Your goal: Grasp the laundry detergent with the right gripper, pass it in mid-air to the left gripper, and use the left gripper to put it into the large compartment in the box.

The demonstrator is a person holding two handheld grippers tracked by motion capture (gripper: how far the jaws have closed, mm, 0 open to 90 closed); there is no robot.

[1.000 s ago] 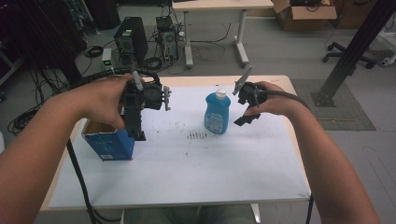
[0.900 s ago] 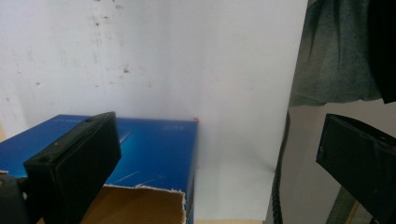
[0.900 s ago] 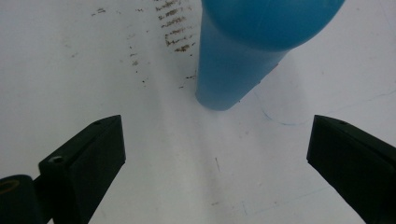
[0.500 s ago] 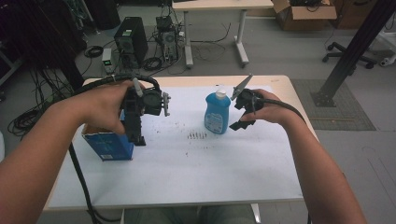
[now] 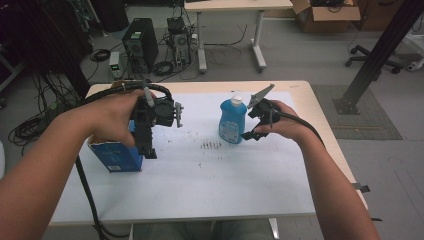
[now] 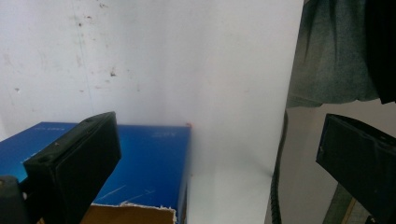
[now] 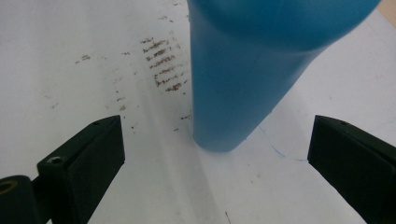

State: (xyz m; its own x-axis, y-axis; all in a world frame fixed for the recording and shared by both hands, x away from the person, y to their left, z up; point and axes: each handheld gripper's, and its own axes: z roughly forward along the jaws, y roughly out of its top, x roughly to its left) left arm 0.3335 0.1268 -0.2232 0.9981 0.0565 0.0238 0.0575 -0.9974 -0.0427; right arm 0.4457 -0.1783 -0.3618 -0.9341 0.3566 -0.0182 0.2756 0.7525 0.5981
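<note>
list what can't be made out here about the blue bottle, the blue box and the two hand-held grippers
- Blue bottle: label too small in the high view; its top is cut off by the upper edge in the right gripper view.
- Blue box: partly hidden by the left hand-held gripper and hand; printing blurred in the left gripper view.
- Right hand-held gripper: jaw tips merge with the bottle's edge in the high view.

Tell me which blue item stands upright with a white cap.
The blue plastic bottle, mid-table before the right gripper. The blue cardboard box under the left gripper has a torn-open top.
</note>
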